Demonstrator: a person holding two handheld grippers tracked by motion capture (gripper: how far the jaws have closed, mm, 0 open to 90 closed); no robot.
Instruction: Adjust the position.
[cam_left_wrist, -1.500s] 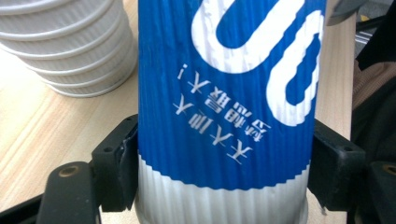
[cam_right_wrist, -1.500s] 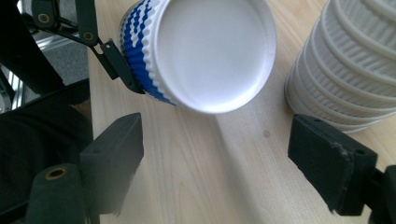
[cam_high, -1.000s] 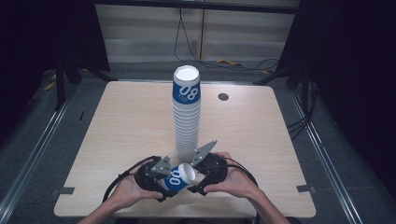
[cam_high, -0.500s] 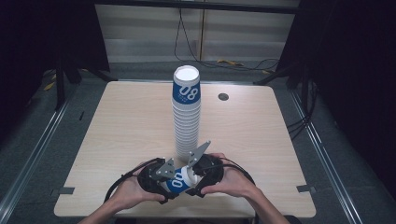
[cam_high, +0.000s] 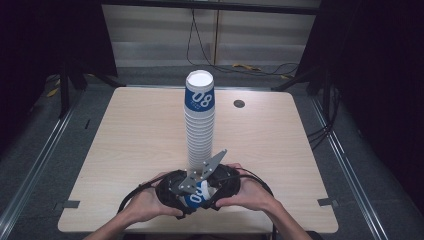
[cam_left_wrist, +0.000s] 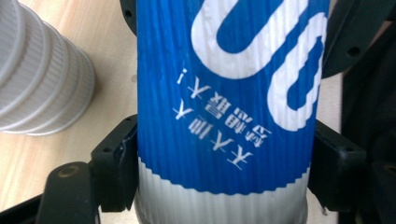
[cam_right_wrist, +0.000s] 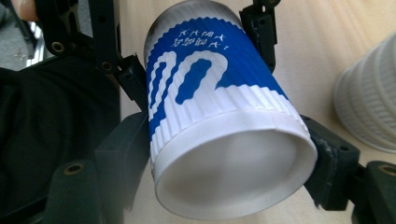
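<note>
Both grippers are on one cup (cam_high: 196, 196) just in front of the stack (cam_high: 200, 125): left gripper (cam_left_wrist: 224, 177) clamped on it, right gripper (cam_right_wrist: 229, 163) just closing onto its rim end.

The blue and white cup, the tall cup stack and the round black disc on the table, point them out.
blue and white cup (cam_right_wrist: 219, 116), right gripper view, ribbed side wall.
tall cup stack (cam_high: 200, 125), high view, white ribbed middle.
round black disc (cam_high: 239, 103), high view, its centre.
</note>
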